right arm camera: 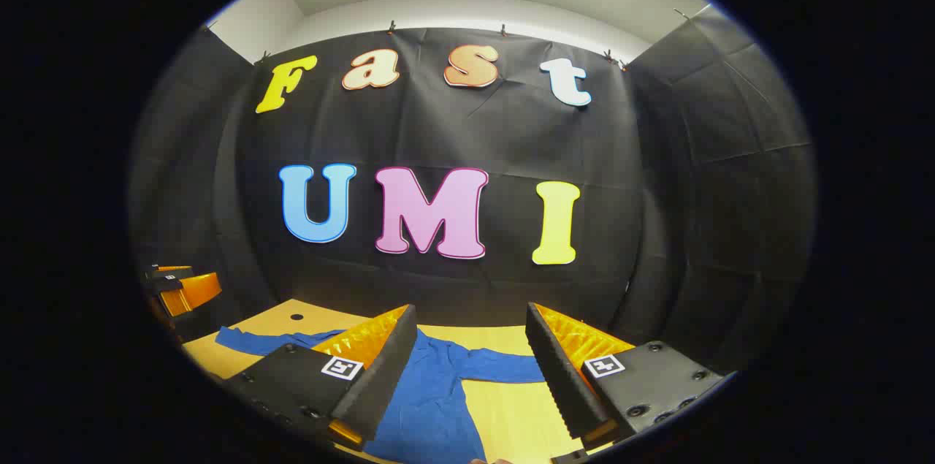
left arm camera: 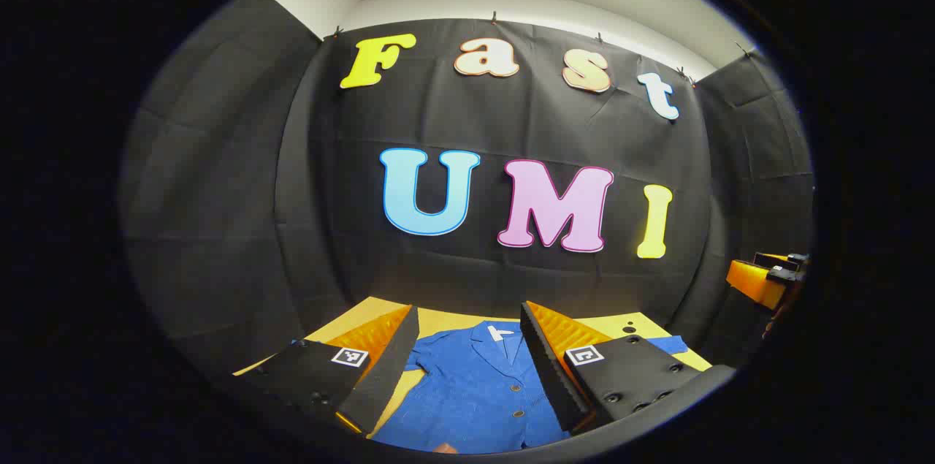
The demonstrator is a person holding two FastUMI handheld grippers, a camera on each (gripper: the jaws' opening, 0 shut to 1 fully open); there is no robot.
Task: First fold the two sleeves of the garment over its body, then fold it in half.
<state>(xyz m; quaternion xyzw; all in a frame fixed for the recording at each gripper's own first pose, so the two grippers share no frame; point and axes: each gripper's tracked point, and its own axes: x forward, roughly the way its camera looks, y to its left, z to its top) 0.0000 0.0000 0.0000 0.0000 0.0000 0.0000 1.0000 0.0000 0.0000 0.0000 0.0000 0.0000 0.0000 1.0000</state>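
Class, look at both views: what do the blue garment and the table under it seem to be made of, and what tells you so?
Blue garment: looks like a matte woven cloth; it has a fine surface texture, a collar and buttons. Table: seems light wood or wood laminate, smooth; faint grain lines show.

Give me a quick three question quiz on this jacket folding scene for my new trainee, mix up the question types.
1. True or false: the blue jacket is already folded in half on the table.
2. Multiple choice: how do the jaws of the left gripper stand? A) wide apart, over the jacket's buttoned front B) clamped on a sleeve C) closed on nothing
3. Short answer: in the right gripper view, what lies between the fingers of the right gripper?

Key
1. False; it lies spread flat, sleeves still out to the sides.
2. A
3. The jacket's body and one outstretched sleeve, on the wooden table.
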